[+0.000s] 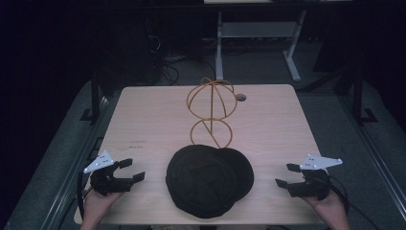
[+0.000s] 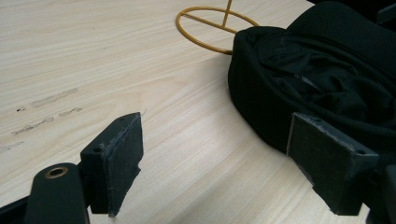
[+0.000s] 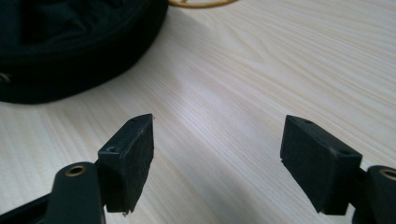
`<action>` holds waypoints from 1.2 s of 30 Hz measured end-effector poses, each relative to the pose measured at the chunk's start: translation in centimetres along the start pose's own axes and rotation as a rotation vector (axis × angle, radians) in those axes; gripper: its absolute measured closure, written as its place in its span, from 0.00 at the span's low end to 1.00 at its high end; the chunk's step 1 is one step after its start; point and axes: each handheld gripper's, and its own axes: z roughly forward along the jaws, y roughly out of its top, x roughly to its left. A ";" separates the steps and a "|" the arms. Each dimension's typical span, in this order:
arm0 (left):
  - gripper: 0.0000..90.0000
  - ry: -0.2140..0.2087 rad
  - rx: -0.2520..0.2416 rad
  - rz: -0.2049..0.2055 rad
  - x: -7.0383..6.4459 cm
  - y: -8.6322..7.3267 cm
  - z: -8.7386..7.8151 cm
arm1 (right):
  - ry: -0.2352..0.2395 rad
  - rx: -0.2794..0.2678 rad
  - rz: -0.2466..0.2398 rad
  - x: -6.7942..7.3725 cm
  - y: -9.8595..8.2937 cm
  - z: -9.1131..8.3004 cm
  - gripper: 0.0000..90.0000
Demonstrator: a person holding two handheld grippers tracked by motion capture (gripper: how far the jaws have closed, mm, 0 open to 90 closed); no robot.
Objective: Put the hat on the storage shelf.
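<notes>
I count one black cap (image 1: pixel 209 181) on the worktop (image 1: pixel 143 129), lying at the middle of the near edge, crown side down as far as I can tell, with its opening and inner lining facing up. One yellow wire stand (image 1: pixel 211 111) sits just behind it toward the far edge: a round ring base on the wood, a stem, and a wire sphere on top. The cap's far rim overlaps the ring base. One dark round spot near the far edge, right of the stand; can't tell what it is.

Two grippers, one per hand. Left gripper (image 1: pixel 128 170) is at the near left corner, jaws spread, nothing between them, pointing toward the cap. In the left gripper view the cap (image 2: pixel 322 74) sits just past the right jaw and the ring base (image 2: pixel 210 28) lies beyond.

Right gripper (image 1: pixel 288 176) is at the near right corner, jaws spread and empty, bare wood between them. Both are clear of the cap.
</notes>
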 end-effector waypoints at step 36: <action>0.20 0.024 -0.003 -0.016 0.7 -0.2 -0.4 | 0.195 0.080 -0.199 7.5 8.9 2.8 0.23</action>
